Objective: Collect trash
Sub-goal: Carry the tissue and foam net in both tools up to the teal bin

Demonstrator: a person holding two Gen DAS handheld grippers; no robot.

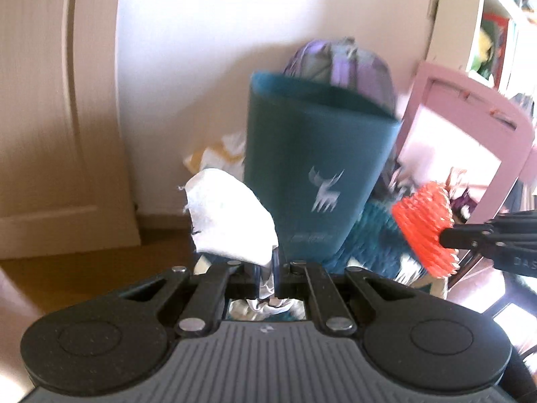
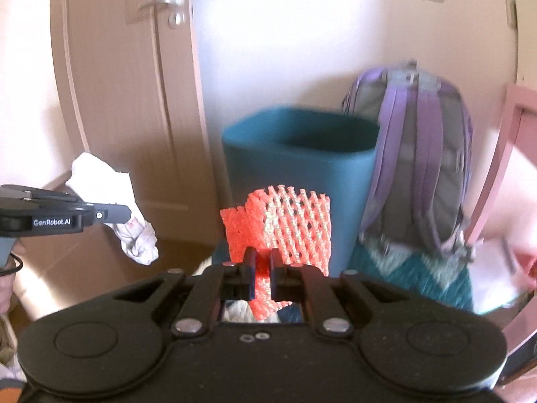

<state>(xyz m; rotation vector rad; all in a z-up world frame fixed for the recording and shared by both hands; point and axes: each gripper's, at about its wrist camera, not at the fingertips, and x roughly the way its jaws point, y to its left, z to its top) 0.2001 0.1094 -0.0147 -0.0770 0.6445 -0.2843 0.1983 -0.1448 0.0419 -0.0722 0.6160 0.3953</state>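
Note:
My left gripper (image 1: 266,268) is shut on a crumpled white tissue (image 1: 231,216), which sticks up to the left of the fingers. In the right wrist view that gripper (image 2: 126,215) and the tissue (image 2: 114,198) show at the left. An orange foam net (image 2: 285,225) is pinched in my right gripper (image 2: 261,268), which is shut on it. The left wrist view shows the net (image 1: 424,225) at the right, on the tip of the right gripper (image 1: 444,235). A teal waste bin (image 1: 315,171) stands on the floor ahead of both grippers, its mouth (image 2: 302,137) open and dark inside.
A purple and grey backpack (image 2: 419,161) leans against the wall, right of the bin. A teal and white rug (image 2: 412,275) lies under it. A pink chair frame (image 1: 470,124) stands at the right, a beige door (image 2: 134,100) at the left. White and yellow litter (image 1: 218,154) lies behind the bin.

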